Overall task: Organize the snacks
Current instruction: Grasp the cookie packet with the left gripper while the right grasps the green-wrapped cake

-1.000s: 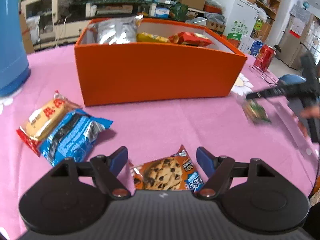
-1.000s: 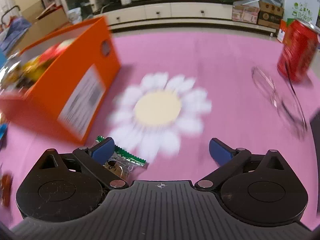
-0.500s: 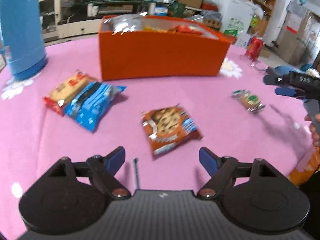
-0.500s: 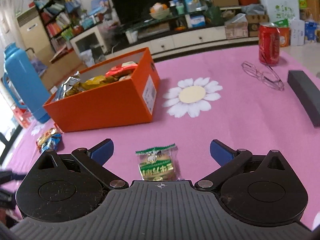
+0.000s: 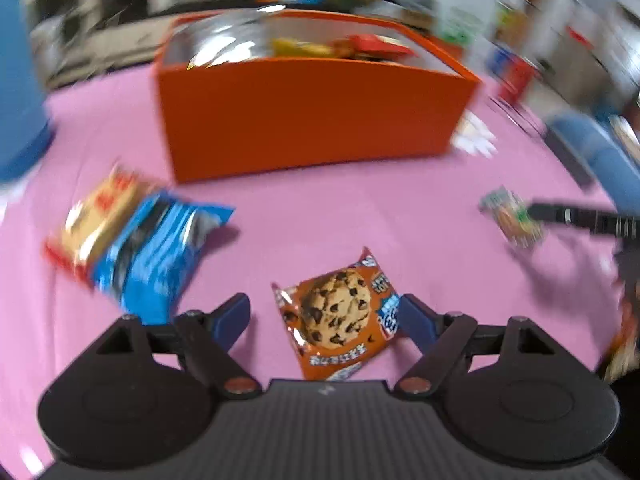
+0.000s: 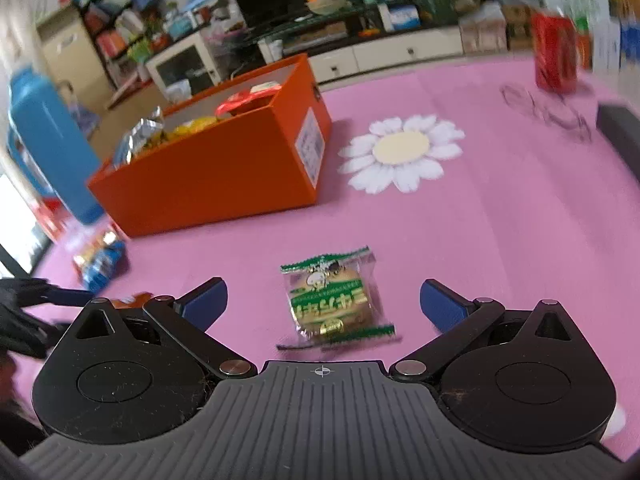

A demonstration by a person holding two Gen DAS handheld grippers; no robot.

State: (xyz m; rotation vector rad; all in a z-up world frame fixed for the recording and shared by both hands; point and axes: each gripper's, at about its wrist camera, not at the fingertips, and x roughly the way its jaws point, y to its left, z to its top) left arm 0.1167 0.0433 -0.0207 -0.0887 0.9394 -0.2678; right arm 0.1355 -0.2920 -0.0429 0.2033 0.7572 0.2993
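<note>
While the left tongs (image 5: 324, 314) stand apart around a chocolate-chip cookie packet (image 5: 338, 314) lying on the pink bench (image 5: 360, 208), not pressing it, the right tongs (image 6: 323, 303) gape wide around a green-trimmed biscuit packet (image 6: 334, 300). Behind both sits the orange box (image 6: 216, 172), already holding snacks.

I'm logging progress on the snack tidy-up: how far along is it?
Partly done. The orange box already holds several packets. Neither gripper holds anything: the left gripper frames the cookie packet, the right gripper the green packet. The blue packet and its neighbour also wait.
</note>
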